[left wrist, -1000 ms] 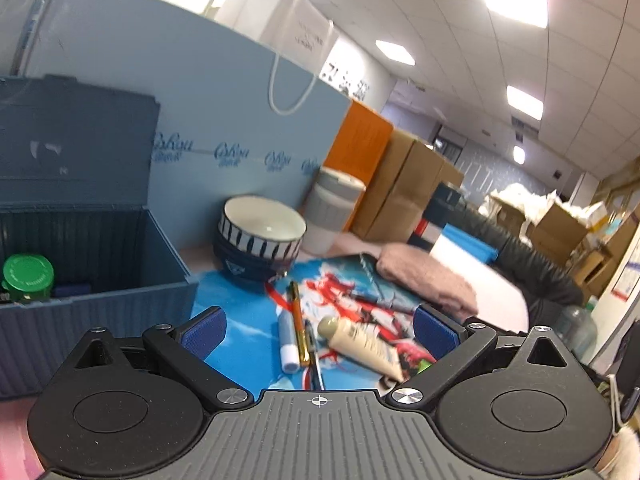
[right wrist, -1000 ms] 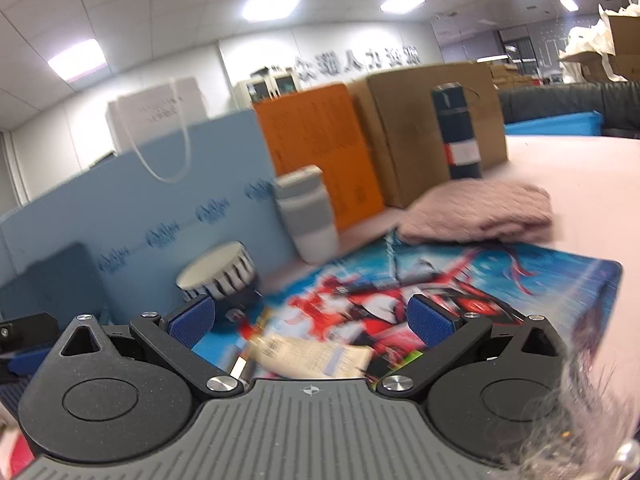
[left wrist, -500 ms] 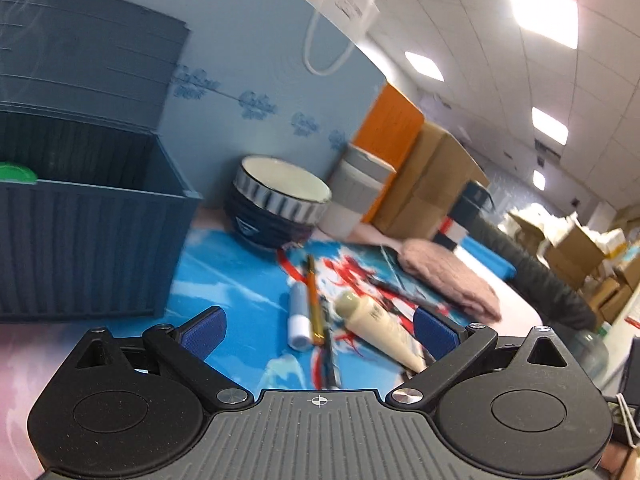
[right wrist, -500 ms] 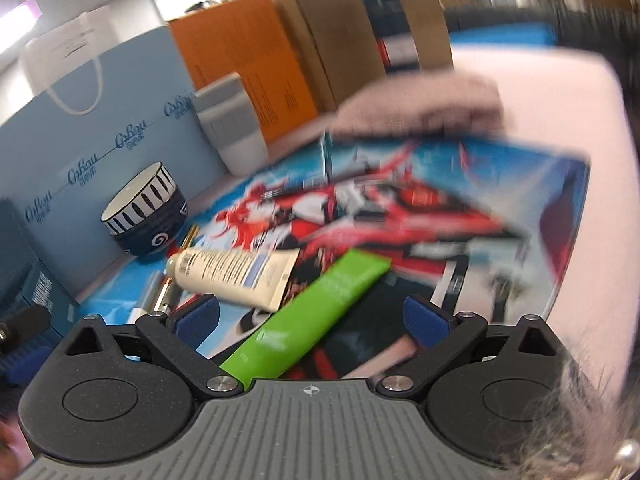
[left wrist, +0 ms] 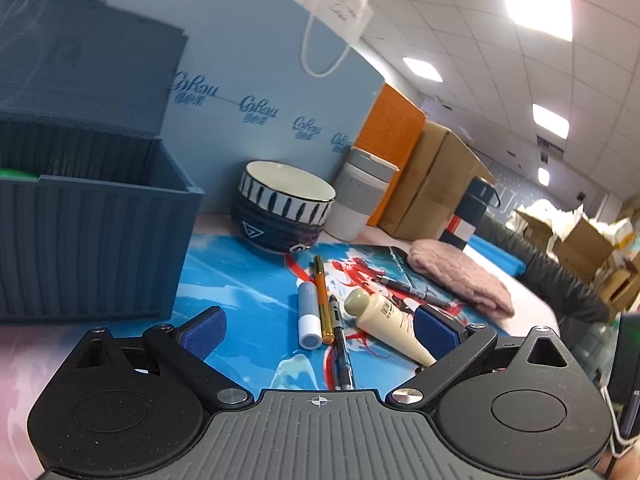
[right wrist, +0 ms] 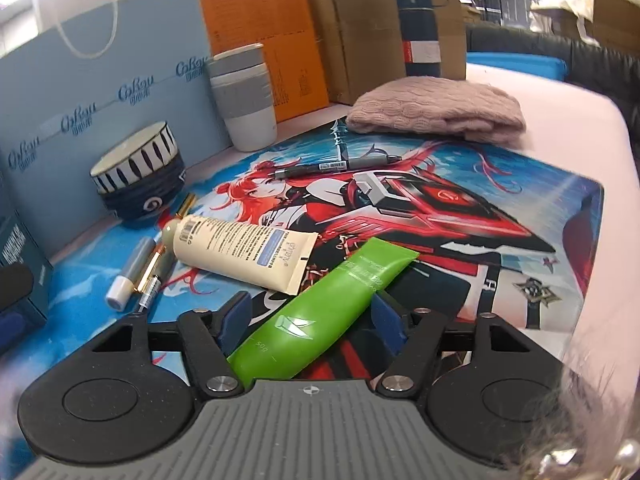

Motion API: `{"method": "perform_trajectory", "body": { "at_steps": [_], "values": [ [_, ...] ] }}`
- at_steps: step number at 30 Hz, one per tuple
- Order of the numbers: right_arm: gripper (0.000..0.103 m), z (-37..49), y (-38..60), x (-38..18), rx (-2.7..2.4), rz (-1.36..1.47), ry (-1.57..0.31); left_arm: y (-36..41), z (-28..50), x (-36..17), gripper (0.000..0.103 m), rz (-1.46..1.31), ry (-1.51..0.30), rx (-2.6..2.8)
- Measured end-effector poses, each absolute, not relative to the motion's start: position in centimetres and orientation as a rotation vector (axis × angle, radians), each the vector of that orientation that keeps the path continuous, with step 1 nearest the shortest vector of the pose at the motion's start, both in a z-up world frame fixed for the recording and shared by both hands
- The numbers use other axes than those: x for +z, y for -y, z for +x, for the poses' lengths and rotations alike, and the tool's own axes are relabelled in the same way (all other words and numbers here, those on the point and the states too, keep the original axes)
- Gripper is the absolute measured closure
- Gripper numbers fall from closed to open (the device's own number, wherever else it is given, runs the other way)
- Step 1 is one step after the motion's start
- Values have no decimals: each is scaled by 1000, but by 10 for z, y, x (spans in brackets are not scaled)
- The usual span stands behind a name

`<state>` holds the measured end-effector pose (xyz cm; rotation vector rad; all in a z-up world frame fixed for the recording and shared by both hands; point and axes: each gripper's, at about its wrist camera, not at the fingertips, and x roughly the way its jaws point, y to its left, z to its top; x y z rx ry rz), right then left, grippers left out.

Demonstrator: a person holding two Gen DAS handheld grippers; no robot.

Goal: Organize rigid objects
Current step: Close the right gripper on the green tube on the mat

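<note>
My right gripper (right wrist: 312, 320) has its jaws partly closed around a green tube (right wrist: 324, 312) that lies on the printed mat (right wrist: 460, 216); the pads sit close on both sides of it. A cream tube (right wrist: 244, 252) lies just beyond it, with a blue-grey glue stick (right wrist: 128, 272), an orange pen (right wrist: 154, 262) and a black pen (right wrist: 332, 166) nearby. My left gripper (left wrist: 318, 330) is open and empty, low over the mat, facing the glue stick (left wrist: 308, 314), the pens (left wrist: 322, 298) and the cream tube (left wrist: 390, 324). An open dark blue box (left wrist: 92, 240) stands to its left.
A striped bowl (left wrist: 282, 208), a grey-banded cup (left wrist: 360, 196), a pink knitted cloth (right wrist: 436, 112) and a dark thermos (right wrist: 420, 28) stand at the back. A blue board, an orange box and cardboard boxes wall the far side. The table edge runs along the right.
My right gripper has dropped down onto the green tube and its jaws have narrowed around it. My left gripper has moved lower and nearer the pens.
</note>
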<state>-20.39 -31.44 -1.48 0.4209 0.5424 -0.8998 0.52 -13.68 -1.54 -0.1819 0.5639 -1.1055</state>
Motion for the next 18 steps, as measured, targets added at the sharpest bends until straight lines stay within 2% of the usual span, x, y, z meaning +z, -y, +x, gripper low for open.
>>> {"method": "perform_trajectory", "body": {
  "at_steps": [9,12,15,18],
  "values": [
    [55,-204,312,-15,-851,393,-537,137,1,-14,2,-162,-534,-1112],
    [64,-204,311,-13,-833,348,-544,138,1,-15,2,-161,-531,-1114],
    [83,-206,308,-10,-792,283,-546,140,0,-15,2,-145,-526,-1113],
    [89,-208,308,-6,-794,244,-561,141,-2,-16,2,-130,-517,-1118]
  ]
}}
